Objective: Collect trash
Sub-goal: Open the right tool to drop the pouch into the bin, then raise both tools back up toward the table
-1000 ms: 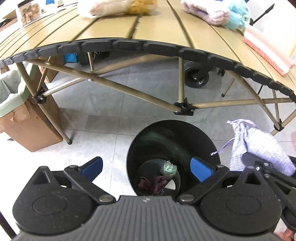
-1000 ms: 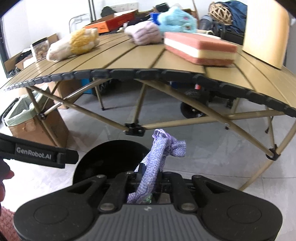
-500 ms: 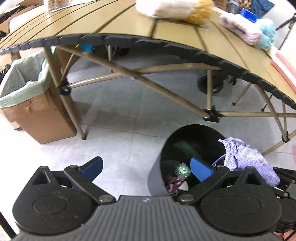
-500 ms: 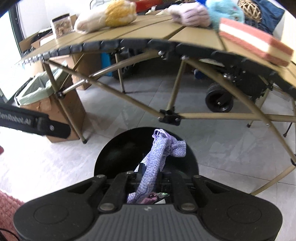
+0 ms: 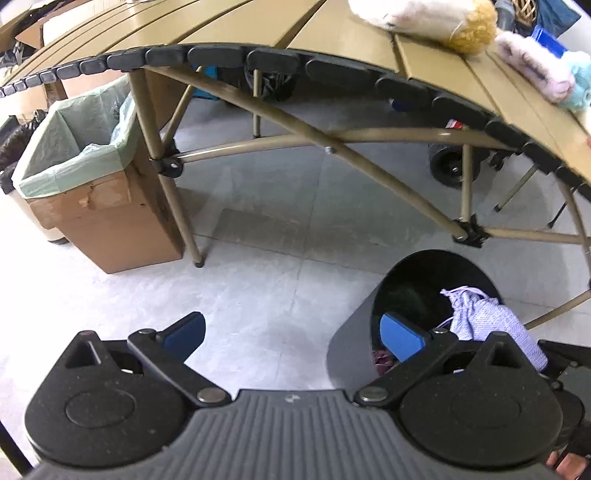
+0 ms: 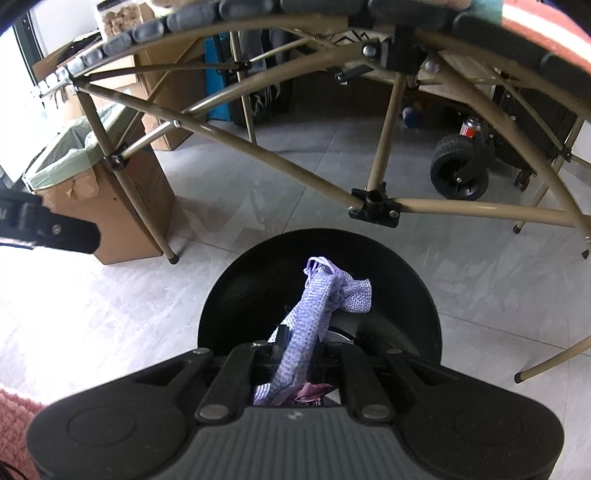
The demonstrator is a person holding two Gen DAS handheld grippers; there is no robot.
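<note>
A black round trash bin [image 6: 402,280] stands on the tiled floor in front of a folding table. My right gripper [image 6: 295,347] is shut on a lilac knitted cloth [image 6: 317,295] and holds it over the bin's mouth. The cloth also shows in the left wrist view [image 5: 491,317], above the bin [image 5: 351,332]. Dark red and other scraps lie at the bin's bottom [image 5: 382,358]. My left gripper [image 5: 291,332] is open and empty, left of the bin, with its right blue pad over the bin's rim.
A tan folding table [image 5: 332,33] with crossed legs stands ahead, with plush toys [image 5: 443,18] on top. A cardboard box lined with a green bag [image 5: 92,177] stands at the left beside a table leg. A black wheel [image 6: 461,170] sits under the table.
My right gripper has dropped lower and closer to the bin with the cloth still in it. My left gripper has swung left, so the bin now sits at its right.
</note>
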